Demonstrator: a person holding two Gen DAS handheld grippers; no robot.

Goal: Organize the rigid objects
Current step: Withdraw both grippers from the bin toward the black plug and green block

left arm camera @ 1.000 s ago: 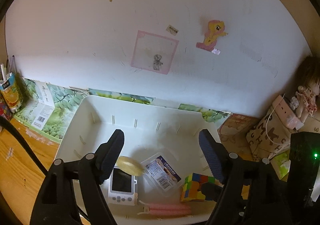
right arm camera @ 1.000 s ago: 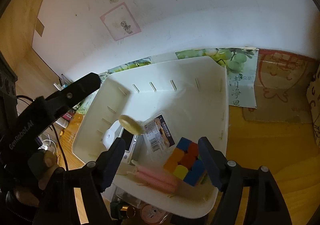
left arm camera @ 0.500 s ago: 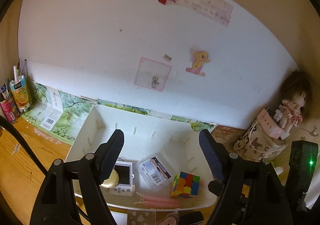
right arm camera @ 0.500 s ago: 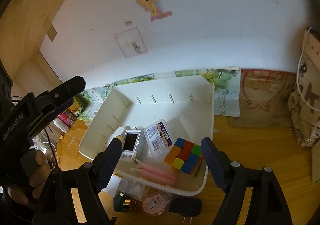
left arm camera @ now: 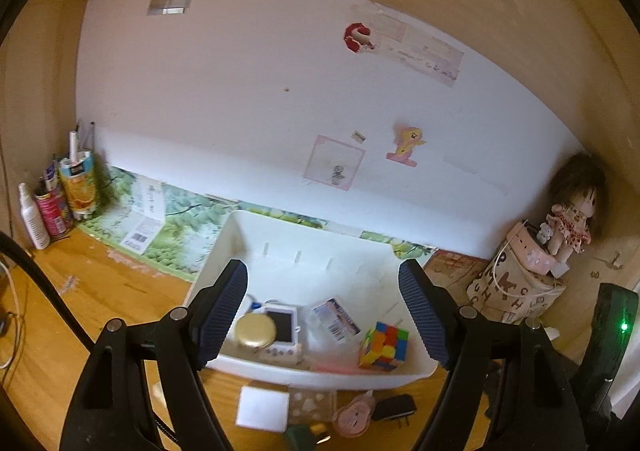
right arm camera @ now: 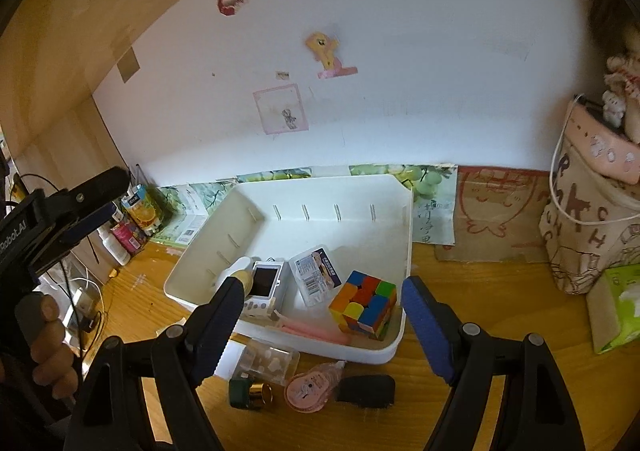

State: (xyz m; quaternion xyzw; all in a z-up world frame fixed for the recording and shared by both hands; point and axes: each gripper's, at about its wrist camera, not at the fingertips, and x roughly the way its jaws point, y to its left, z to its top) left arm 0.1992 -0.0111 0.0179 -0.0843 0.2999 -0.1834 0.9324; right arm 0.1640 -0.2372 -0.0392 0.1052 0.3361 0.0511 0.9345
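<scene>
The white tray (right arm camera: 404, 235) sits on the wooden desk (right arm camera: 480, 299) against the wall, and everything here is easiest to place by it. Inside, along the edge nearest me, lie the things already tidied: a colour cube (right arm camera: 363, 304) in the near right corner, a clear labelled box (right arm camera: 316, 278) just left of it, then a small white device with a dark screen (right arm camera: 265, 288), and a round gold compact (left arm camera: 256, 331) at the near left. A pink stick-like item (right arm camera: 316, 331) lies flat along the tray's near wall; I can't quite tell whether it is one piece or two. They seem clustered at the front because that is the side easiest to reach over.

Outside the tray, just in front of its near wall, a row waits its turn: a white pad (left arm camera: 262, 409), a clear case with pale shapes (right arm camera: 266, 363), a green and gold bottle (right arm camera: 250, 394), a pink tape roll (right arm camera: 308, 391) and a black plug adapter (right arm camera: 366, 389).

The left gripper (left arm camera: 322, 313) hangs above the tray's near edge with jaws spread wide and nothing between them. The right gripper (right arm camera: 322, 325) is the same, spread and empty; its jaws have just been opening, with nothing between them. Both look pulled back, I'd guess, so the person can choose the next piece from the front row.
</scene>
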